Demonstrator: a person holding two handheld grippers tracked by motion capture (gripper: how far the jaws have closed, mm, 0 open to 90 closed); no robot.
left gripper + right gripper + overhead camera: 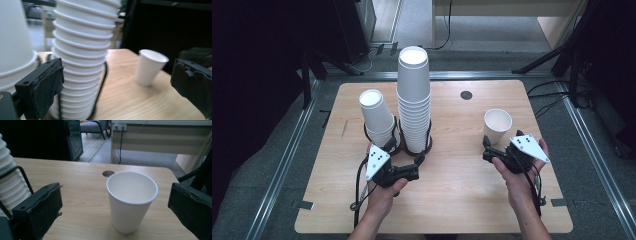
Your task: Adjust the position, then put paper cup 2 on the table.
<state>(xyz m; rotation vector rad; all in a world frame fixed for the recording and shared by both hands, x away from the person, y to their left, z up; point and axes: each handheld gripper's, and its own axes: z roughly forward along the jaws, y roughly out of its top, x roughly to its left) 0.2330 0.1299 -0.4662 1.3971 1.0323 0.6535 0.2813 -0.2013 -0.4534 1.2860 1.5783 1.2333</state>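
A single white paper cup (pixel 497 125) (pixel 131 200) stands upright on the right half of the wooden table (pixel 447 200). My right gripper (pixel 501 145) (pixel 116 195) is open just in front of it, one jaw to each side and neither touching it. A tall stack of white cups (pixel 414 100) (pixel 82 62) and a shorter stack (pixel 377 117) (pixel 15 45) stand in a black wire holder (pixel 428 142). My left gripper (pixel 406 155) (pixel 117 85) is open at the base of the tall stack, holding nothing. The single cup (pixel 151 66) stands farther off to its right.
A small dark round hole (pixel 466 95) (pixel 108 173) lies in the tabletop behind the single cup. Metal rails (pixel 597 165) frame the table on a grey floor. Black stands and cables (pixel 562 50) sit beyond the far corners.
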